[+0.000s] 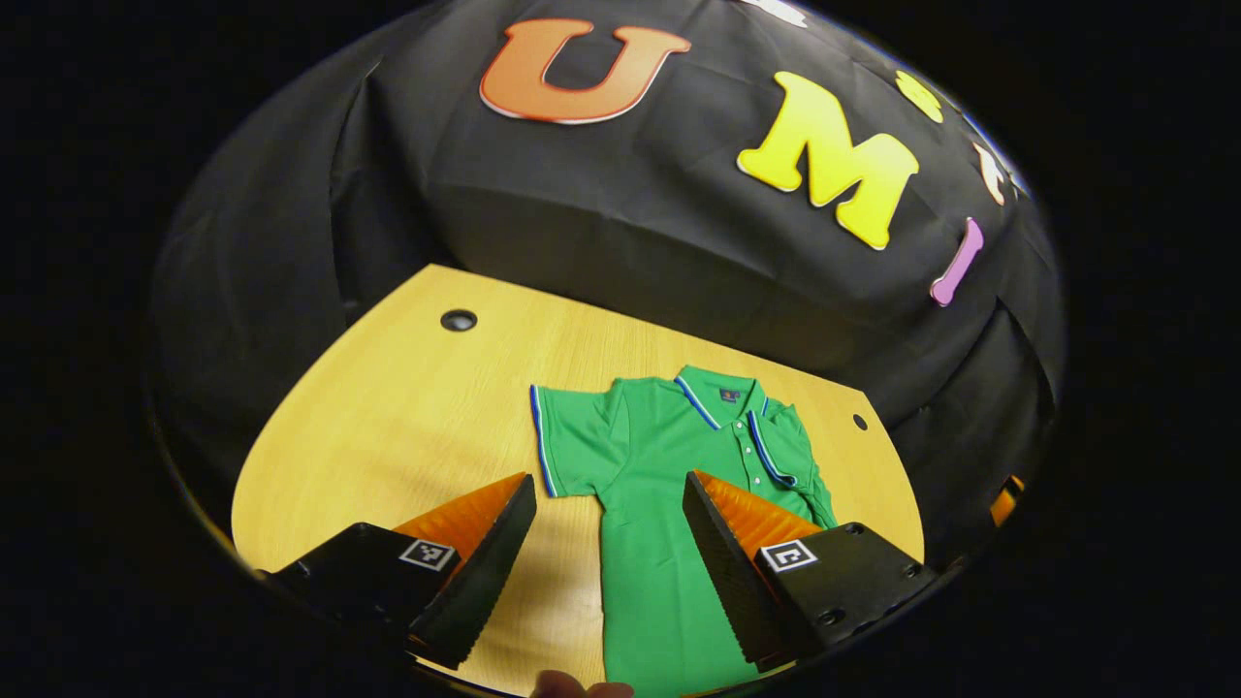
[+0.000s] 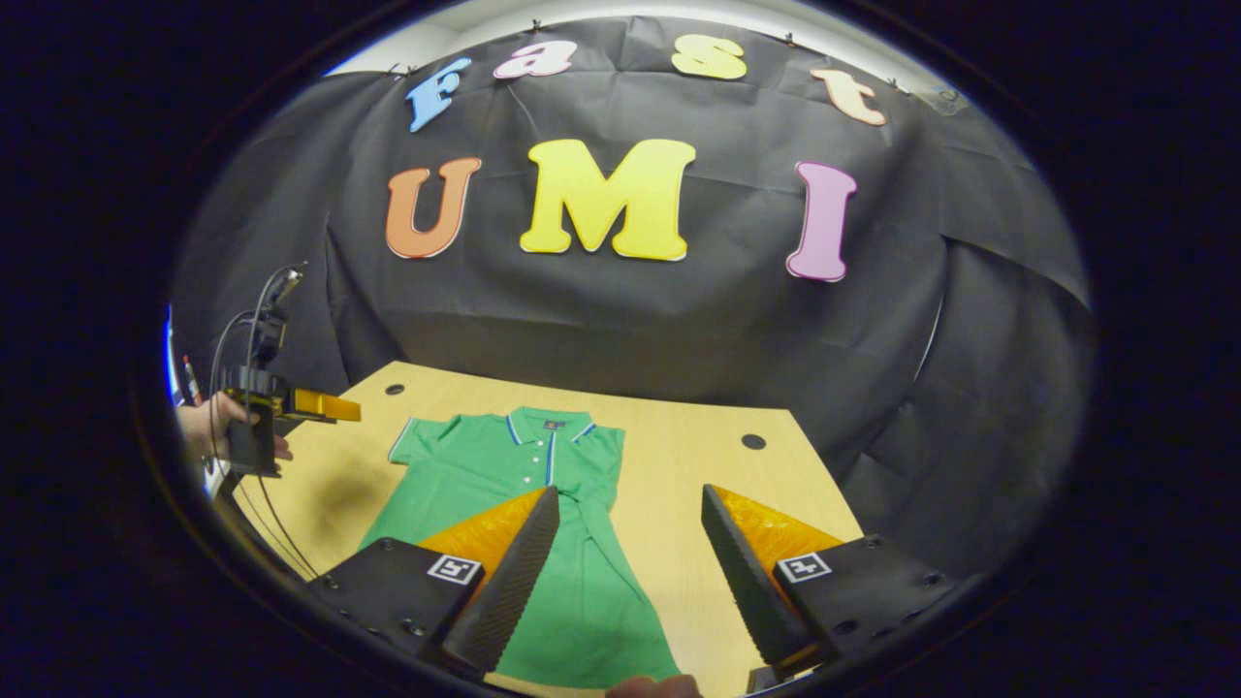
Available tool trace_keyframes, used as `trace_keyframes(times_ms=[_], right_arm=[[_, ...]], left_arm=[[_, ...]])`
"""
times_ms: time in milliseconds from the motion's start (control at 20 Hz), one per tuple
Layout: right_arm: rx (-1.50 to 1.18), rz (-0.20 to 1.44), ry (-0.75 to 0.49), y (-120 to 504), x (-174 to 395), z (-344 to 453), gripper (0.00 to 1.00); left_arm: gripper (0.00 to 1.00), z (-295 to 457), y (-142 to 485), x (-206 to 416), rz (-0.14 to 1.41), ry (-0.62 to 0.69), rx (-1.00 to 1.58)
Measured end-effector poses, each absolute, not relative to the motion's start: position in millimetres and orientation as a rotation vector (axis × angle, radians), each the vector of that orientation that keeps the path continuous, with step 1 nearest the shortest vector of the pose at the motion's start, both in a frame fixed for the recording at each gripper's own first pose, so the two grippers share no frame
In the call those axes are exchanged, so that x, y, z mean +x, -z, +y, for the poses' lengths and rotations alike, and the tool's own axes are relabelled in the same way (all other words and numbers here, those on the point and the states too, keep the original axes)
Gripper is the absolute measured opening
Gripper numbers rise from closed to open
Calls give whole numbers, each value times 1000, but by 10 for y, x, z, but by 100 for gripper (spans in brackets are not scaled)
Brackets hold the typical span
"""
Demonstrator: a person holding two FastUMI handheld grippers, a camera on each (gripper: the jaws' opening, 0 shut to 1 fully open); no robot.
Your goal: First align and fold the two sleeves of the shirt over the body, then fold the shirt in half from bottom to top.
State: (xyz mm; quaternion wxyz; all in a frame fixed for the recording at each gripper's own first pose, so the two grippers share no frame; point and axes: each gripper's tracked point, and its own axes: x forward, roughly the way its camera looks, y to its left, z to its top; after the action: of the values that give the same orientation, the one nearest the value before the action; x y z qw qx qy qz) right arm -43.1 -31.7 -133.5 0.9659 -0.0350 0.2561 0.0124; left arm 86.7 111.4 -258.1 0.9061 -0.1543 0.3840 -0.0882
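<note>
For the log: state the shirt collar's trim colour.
Blue and white striping on the green collar, clearest in left gripper view.

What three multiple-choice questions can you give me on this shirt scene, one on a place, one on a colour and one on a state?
1. Where does the shirt lie?
A. Flat on the wooden table
B. Hung on the booth wall
C. Inside a basket

2. What colour is the body of the shirt?
A. Red
B. White
C. Green

3. How do the left claw and the right claw stand?
A. Both shut on a sleeve
B. Both open, holding nothing
C. One shut on the collar, one open

Answers:
1 A, since the cloth lies spread on the wood in both views.
2 C, as the fabric is green with a striped trim at collar and sleeve.
3 B, because each pair of fingers is wide apart with nothing between them.
</note>
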Motion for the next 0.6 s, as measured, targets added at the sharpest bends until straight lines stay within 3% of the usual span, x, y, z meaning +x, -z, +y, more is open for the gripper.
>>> trace_keyframes(times_ms=[350, 600], right_arm=[[-38, 563, 27, 1499, -574, -560, 95], [-39, 597, 49, 1632, -629, -655, 95]], left_arm=[[98, 1123, 3278, 1258, 1060, 205, -487], [96, 1166, 3612, 1430, 1167, 199, -519]])
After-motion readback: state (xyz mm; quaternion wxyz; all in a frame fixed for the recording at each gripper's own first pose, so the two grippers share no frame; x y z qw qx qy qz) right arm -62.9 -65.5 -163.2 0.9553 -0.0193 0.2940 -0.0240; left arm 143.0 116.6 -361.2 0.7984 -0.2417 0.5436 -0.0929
